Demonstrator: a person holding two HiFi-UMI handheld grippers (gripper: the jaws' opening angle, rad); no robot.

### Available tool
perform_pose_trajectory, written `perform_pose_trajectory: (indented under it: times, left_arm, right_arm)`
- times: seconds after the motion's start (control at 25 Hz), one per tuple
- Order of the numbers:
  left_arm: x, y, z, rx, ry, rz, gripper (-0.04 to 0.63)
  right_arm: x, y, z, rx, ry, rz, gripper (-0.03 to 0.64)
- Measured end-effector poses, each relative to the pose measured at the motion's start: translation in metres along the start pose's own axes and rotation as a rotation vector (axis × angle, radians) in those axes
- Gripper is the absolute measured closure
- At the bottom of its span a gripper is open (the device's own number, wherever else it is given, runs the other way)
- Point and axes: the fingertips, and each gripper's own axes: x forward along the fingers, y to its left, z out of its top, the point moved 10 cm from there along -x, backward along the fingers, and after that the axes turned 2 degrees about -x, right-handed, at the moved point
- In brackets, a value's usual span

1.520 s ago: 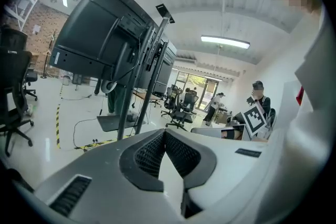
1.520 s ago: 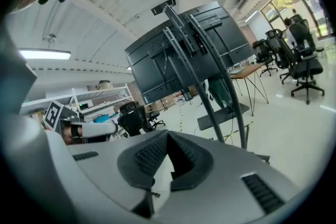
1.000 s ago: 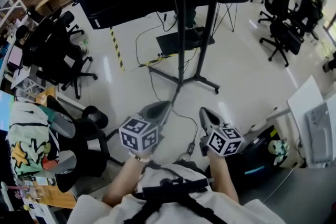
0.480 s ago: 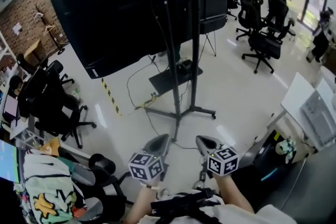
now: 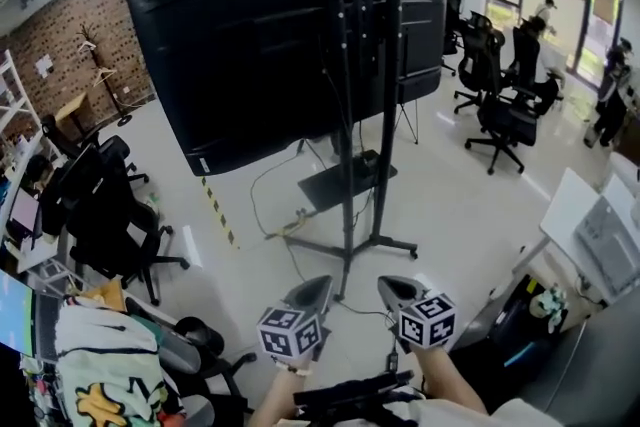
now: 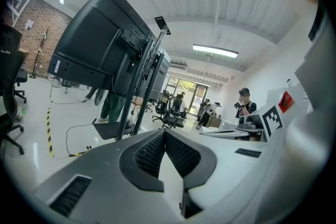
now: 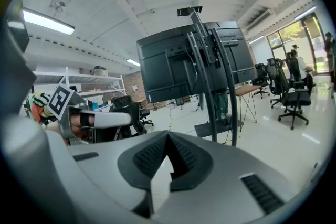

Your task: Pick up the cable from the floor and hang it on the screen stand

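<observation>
Risk lies first in choosing: other wires (image 5: 253, 198) lie on the floor (image 5: 450, 205) behind the stand (image 5: 347, 165). The cable (image 5: 368, 311), I judge, runs from the stand's foot toward your right gripper (image 5: 390, 283). It and the left gripper (image 5: 318, 282) are clenched and empty; shut jaws would only push it, and a hard pull may tug the stand.

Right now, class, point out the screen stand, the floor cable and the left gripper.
screen stand (image 5: 347, 195), head view, upright post.
cable (image 5: 252, 197), head view, loop on the floor.
left gripper (image 6: 164, 135), left gripper view, shut tips.
</observation>
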Motion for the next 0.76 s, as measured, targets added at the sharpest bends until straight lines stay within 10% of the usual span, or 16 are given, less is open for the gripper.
perform_pose_trajectory:
  times: [0.76]
  left_arm:
    - [0.01,0.004,0.019,0.036,-0.041,-0.016,0.592]
  right_arm:
    - [0.007,-0.014,0.026,-0.008,-0.078,-0.011,0.612]
